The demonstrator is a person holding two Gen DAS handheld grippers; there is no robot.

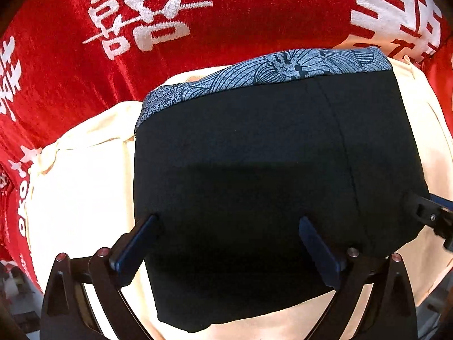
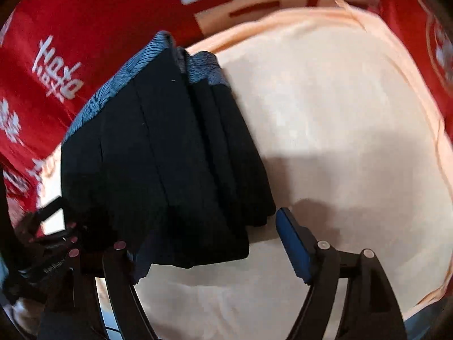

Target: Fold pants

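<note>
You are hovering both claws over the pants [image 1: 254, 170], which are lying as a compact black bundle with the grey patterned waistband [image 1: 283, 68] along its far edge. The bundle is sitting on a cream cloth [image 1: 85, 187], itself spread over a red cloth with white lettering [image 1: 141, 14] covering the surface.

Your left claw [image 1: 226, 243] is standing wide open, one finger at the bundle's left edge and the other over its middle, gripping nothing. That spread suggests you are pressing or smoothing the top layer rather than pinching it.

Your right claw [image 2: 203, 243] is also standing open and holding nothing. Its right finger [image 2: 291, 243] is sitting on the cream cloth just beside the bundle's near right corner, while the left finger is largely hidden behind the dark fabric. From this side you are seeing several stacked layers along the right edge, so the folding looks nearly or fully finished.

The right view is blurred, so whether either fingertip is actually touching fabric cannot be told. The layers at the right edge are stepping out slightly; if you are tidying, squaring that edge seems the sensible remaining touch.
</note>
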